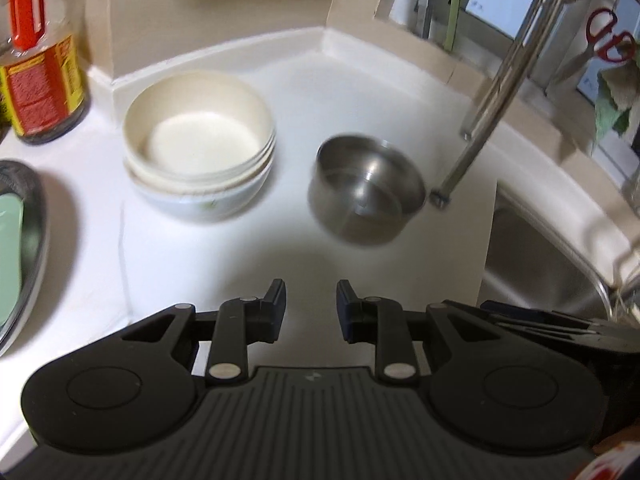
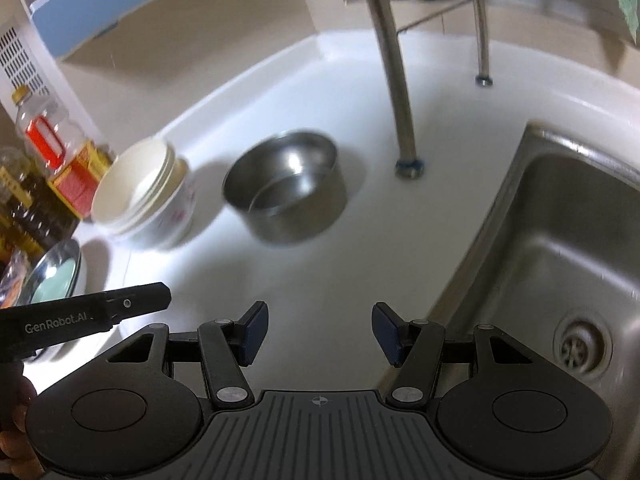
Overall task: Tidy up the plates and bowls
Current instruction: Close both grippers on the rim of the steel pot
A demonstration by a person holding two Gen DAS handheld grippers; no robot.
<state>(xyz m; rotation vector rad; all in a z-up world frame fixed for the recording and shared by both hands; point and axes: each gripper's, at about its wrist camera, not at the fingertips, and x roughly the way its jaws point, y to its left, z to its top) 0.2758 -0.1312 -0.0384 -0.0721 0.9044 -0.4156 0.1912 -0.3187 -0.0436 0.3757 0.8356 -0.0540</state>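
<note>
A stack of cream and white bowls stands on the white counter near the back corner. It also shows in the right wrist view. A steel bowl sits to its right, blurred; it shows in the right wrist view too. My left gripper is open and empty, short of both. My right gripper is open and empty, in front of the steel bowl. A steel plate with a green plate in it lies at the left edge, and shows in the right wrist view.
A steel sink lies to the right. Steel rack legs stand on the counter behind the steel bowl. Oil bottles stand at the left by the wall. Red scissors hang at the upper right.
</note>
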